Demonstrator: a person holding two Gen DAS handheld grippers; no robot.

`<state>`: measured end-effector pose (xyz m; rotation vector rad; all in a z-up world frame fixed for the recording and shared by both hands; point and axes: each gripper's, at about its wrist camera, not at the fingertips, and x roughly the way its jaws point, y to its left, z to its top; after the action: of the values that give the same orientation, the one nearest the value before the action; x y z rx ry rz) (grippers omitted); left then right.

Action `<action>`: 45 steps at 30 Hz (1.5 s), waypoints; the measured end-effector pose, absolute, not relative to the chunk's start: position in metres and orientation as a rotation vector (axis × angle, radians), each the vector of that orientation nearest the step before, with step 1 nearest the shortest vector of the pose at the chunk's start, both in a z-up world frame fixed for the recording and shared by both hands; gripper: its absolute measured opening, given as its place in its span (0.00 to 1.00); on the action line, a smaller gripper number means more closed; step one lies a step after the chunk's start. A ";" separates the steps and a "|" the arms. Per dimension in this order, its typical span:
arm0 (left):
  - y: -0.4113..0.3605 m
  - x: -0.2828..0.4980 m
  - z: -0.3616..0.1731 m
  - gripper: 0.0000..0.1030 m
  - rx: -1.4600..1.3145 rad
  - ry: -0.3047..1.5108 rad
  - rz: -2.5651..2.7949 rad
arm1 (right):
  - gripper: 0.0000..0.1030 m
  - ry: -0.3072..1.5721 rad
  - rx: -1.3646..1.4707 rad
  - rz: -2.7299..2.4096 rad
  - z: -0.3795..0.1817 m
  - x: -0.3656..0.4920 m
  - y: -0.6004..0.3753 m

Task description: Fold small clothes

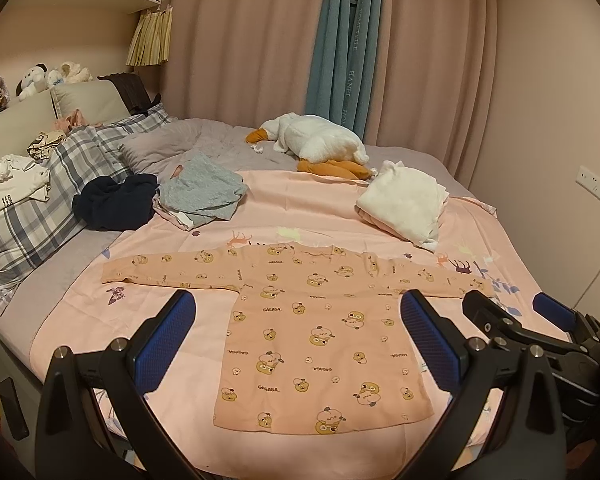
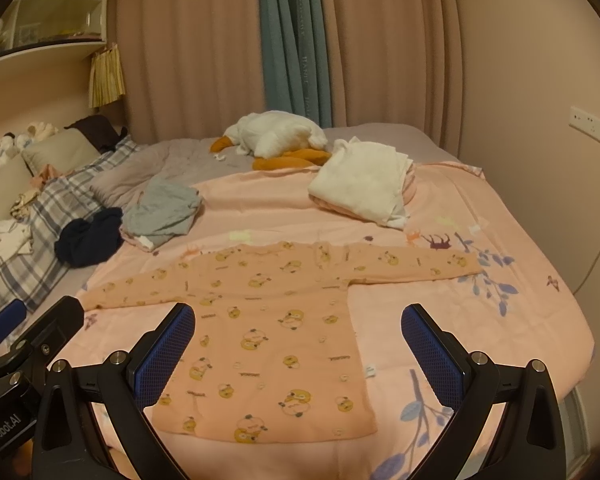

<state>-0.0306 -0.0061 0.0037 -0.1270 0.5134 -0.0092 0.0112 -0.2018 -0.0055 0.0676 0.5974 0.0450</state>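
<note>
While both tools hang above the near edge of the bed [image 1: 60,300], neither holds anything: the left hand-held gripper [image 1: 300,344] has its blue pads spread wide, and the right hand-held gripper [image 2: 298,350] stands equally wide, with nothing between its fingers. Ahead of and below both lies the peach shirt [image 1: 320,332], spread flat on the pink sheet [image 1: 300,200] with its hem toward the grippers, its neckline away from them, and both sleeves stretched out sideways. The body's long axis thus runs straight away from the tools, while the sleeve line crosses it from left to right. Judging by the framing, the left tool sits nearer the left sleeve [image 1: 156,270] and the right tool nearer the right sleeve [image 2: 420,266], so each sleeve would most naturally be folded inward by its own side. From the left wrist, the right tool shows at the frame's right edge, close alongside, and the left sleeve's cuff is seen in full. From the right wrist, the right cuff and the bare sheet beyond it show clearly, and the left tool appears at lower left. Farther back lie a grey garment [image 1: 202,188], a dark bundle [image 1: 114,202], a folded white pile [image 1: 404,200] and a plush goose [image 1: 320,142], all well apart from the shirt.
</note>
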 end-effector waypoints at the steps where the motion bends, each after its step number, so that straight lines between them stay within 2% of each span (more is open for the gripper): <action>1: -0.006 -0.031 0.004 1.00 -0.126 0.512 -0.009 | 1.00 0.598 0.068 0.045 -0.006 0.011 -0.202; 45: 0.012 -0.033 -0.001 1.00 -0.140 0.528 0.062 | 1.00 0.576 0.063 0.020 -0.002 0.006 -0.201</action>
<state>-0.0326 0.0115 -0.0010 -0.1395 0.5280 0.0616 0.0059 -0.2014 -0.0023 0.0630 0.5762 0.0197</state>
